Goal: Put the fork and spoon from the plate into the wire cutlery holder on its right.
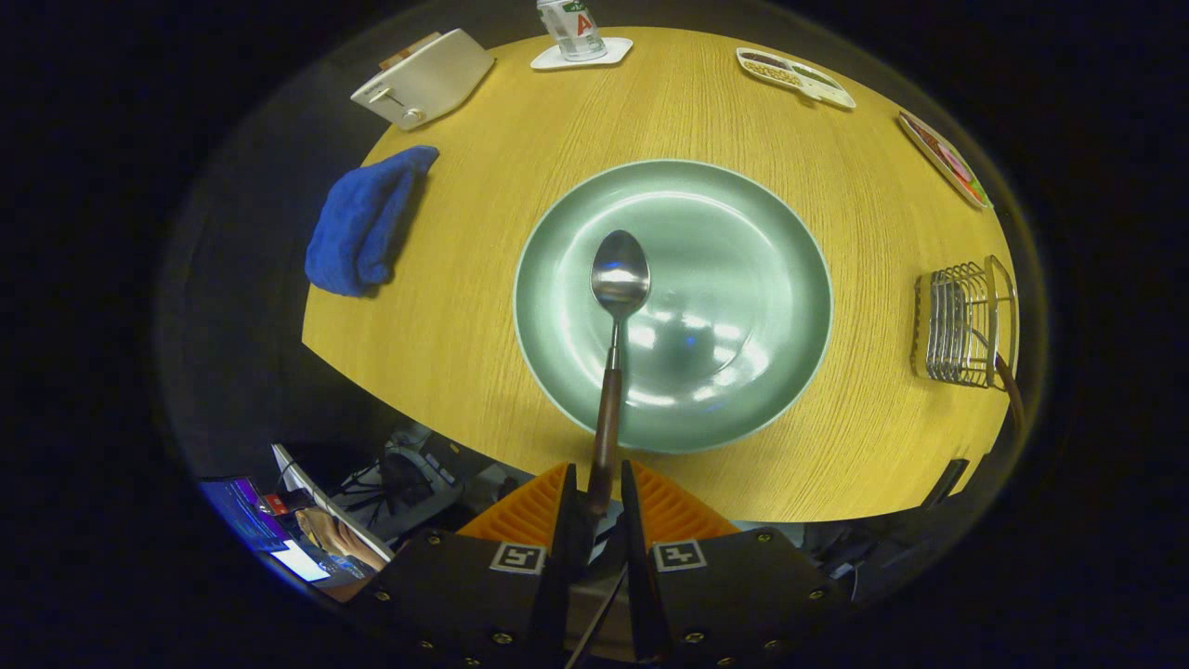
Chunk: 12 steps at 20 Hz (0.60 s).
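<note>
The table (836, 186) is a round wooden top carrying everything else. At its middle sits the plate (743, 279), a wide pale green dish, bare apart from glare spots. Left of the plate, near the table's edge, lies a blue cloth (362, 228), bunched up. Beyond the cloth stands a white toaster (423, 79). Right of the plate, near the table's rim, lies the wire holder (966, 325); a brown handle sticks out of its near end, most likely the fork, though its head is hidden. At the far side a can (571, 28) stands on a white coaster (581, 56), and two small trays (794, 79) with food sit to the right of it, well apart from the plate.

The tool (599, 502) is clamped on the spoon (618, 288), both fingers pressing the dark handle's end. The spoon points straight ahead, its bowl over the plate's middle; whether it touches the plate cannot be told.
</note>
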Each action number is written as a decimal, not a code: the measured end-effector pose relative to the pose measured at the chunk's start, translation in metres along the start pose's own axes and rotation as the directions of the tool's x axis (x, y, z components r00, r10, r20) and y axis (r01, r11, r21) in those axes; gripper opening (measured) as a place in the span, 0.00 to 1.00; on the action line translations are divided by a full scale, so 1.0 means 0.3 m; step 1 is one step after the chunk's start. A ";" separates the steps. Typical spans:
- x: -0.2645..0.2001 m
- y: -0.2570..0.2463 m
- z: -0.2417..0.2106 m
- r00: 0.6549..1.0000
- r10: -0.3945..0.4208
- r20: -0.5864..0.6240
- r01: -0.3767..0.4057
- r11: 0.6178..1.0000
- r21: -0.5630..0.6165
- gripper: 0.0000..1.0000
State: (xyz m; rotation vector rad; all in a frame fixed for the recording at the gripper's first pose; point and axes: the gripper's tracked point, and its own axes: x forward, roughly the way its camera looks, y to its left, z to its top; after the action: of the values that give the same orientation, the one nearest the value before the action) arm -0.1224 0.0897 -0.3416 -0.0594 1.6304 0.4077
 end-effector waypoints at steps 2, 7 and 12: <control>0.027 0.008 -0.007 1.000 0.005 -0.016 -0.004 1.000 0.012 0.28; 0.083 0.011 -0.017 0.999 -0.011 -0.045 0.011 1.000 0.008 0.28; 0.098 -0.007 -0.041 0.998 -0.014 -0.063 0.014 1.000 0.001 0.15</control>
State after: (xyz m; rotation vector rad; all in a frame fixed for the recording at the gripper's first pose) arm -0.1367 0.0900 -0.3702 -0.0834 1.6912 0.3977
